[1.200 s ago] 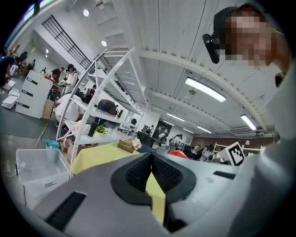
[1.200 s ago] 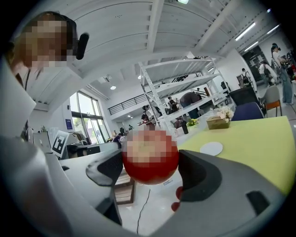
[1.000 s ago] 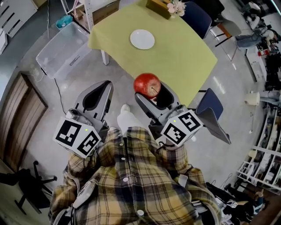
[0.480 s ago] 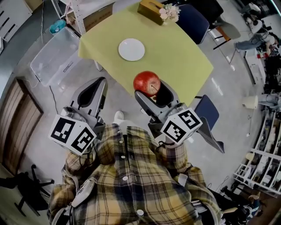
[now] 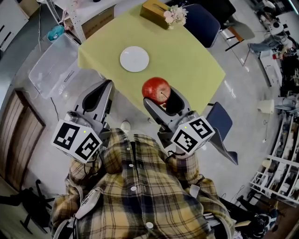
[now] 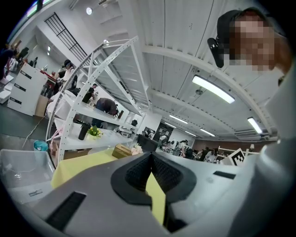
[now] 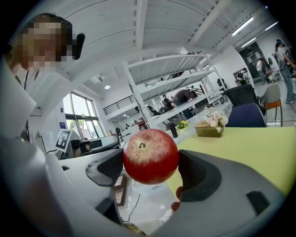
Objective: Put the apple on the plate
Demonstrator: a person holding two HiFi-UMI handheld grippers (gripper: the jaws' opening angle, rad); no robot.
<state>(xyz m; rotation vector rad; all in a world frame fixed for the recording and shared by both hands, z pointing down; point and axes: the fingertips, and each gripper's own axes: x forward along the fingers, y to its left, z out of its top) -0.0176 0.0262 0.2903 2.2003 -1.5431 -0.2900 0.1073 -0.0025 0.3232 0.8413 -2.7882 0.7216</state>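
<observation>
Squarely at frame centre, a red apple held off the table.

Here the right gripper (image 5: 162,96) pinches the apple (image 5: 156,89) between its two dark pads, stem up, over the near edge of the yellow table (image 5: 187,56). The white plate (image 5: 134,59) lies bare on that table, up and left of the apple and apart from it. At lower left, the left gripper (image 5: 107,85) carries nothing, its jaws pressed together at the tips. A tissue box (image 5: 153,8) stands at the top edge.
</observation>
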